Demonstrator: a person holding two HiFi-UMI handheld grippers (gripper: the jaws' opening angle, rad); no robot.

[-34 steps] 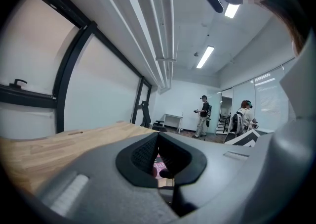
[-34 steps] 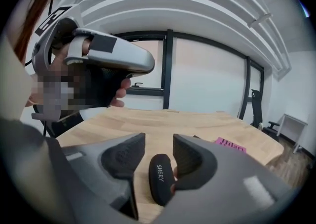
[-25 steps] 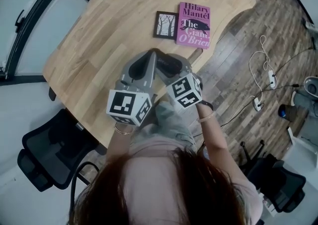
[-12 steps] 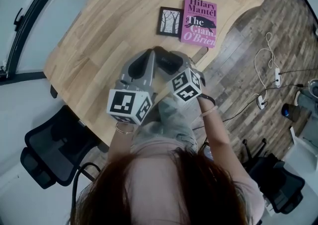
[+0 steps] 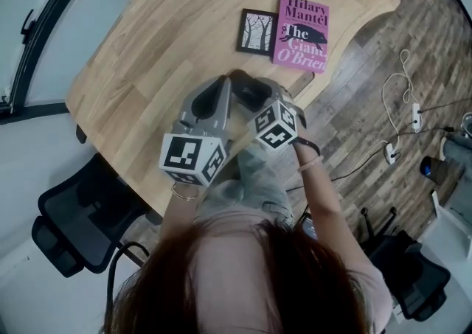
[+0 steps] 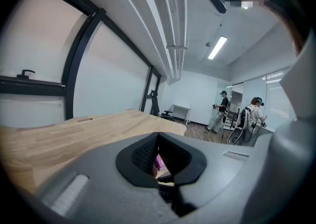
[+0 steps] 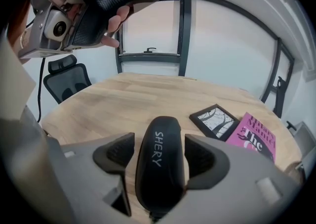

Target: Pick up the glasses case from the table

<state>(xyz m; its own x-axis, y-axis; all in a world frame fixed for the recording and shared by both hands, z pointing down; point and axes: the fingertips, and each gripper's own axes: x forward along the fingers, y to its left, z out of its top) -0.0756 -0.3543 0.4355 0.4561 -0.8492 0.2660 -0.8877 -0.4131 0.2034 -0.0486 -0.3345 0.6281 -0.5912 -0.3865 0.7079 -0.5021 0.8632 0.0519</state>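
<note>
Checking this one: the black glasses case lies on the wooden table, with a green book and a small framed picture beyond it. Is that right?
Not quite. The book is pink, not green, as the right gripper view shows. The rest holds: the black glasses case lies on the wooden table, with the book and the small framed picture beyond it.

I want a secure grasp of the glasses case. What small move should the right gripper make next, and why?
Probably close the tongs of the right gripper on the glasses case. They have just been opening and now stand apart, one on each side of the black case lying on the table, so it seems not yet gripped.
</note>
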